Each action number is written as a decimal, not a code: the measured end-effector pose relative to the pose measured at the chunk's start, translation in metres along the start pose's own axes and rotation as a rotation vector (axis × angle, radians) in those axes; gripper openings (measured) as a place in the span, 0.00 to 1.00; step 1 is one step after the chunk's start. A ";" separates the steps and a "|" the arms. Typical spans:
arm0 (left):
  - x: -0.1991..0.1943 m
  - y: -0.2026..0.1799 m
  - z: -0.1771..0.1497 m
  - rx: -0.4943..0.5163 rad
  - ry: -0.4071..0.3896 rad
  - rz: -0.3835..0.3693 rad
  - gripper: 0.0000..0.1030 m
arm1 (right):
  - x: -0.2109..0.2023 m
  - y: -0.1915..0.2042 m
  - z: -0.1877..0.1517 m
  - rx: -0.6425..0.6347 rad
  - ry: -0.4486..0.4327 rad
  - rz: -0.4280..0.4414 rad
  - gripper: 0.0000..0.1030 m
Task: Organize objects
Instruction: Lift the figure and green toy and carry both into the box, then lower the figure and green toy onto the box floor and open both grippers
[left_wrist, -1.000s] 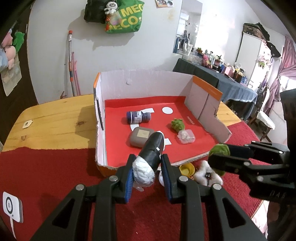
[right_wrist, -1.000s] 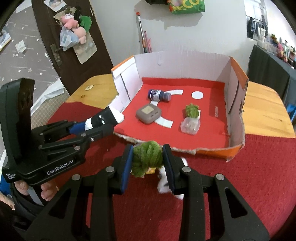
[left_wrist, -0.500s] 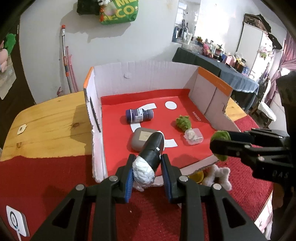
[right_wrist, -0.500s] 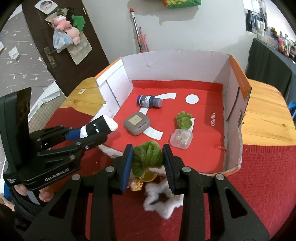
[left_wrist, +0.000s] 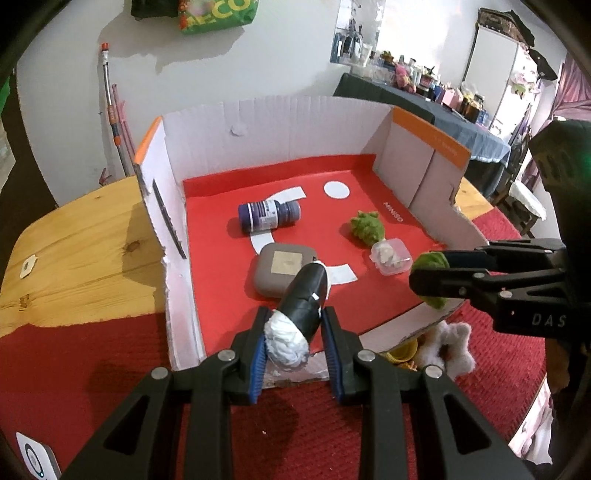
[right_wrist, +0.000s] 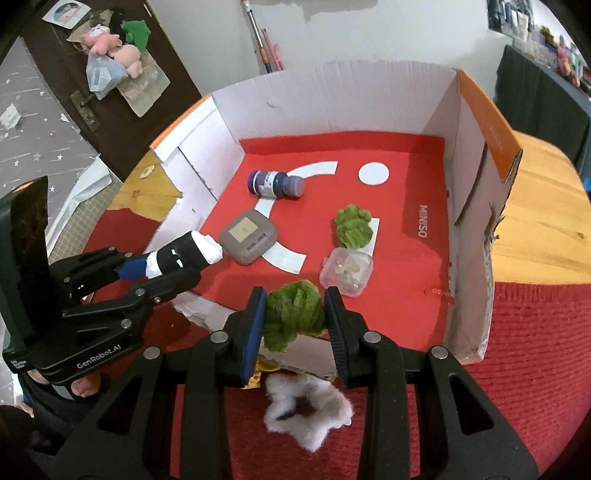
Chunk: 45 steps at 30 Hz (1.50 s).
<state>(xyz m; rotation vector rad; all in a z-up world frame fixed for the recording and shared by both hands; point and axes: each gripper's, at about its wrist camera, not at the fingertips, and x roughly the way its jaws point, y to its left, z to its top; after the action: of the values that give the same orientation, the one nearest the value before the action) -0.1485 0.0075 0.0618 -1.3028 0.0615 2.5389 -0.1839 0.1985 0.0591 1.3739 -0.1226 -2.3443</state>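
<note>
left tongs (left_wrist: 295, 338): clenched on black-and-white tube (left_wrist: 301, 295), long axis pointing into cardboard box (left_wrist: 280, 122) | right tongs (right_wrist: 295, 315): clenched on green yarn ball (right_wrist: 293, 308), above box's near edge

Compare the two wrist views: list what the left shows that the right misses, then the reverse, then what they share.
Only the left wrist view shows the cluttered dark table and green bag. Only the right wrist view shows the dark door hung with plush toys. Both show the cardboard box, blue bottle, grey case, the black-and-white cylinder and the green yarn ball.
</note>
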 end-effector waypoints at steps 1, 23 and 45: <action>0.002 0.000 0.000 -0.003 0.007 -0.005 0.28 | 0.002 -0.002 0.000 0.002 0.005 0.002 0.30; 0.034 -0.006 0.005 0.019 0.081 -0.025 0.28 | 0.034 -0.006 0.006 -0.024 0.072 -0.005 0.30; 0.052 -0.003 0.016 -0.025 0.019 0.019 0.28 | 0.044 -0.015 0.013 -0.015 -0.021 -0.100 0.30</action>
<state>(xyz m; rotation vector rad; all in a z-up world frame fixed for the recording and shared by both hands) -0.1894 0.0251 0.0298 -1.3415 0.0462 2.5510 -0.2184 0.1933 0.0261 1.3785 -0.0422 -2.4368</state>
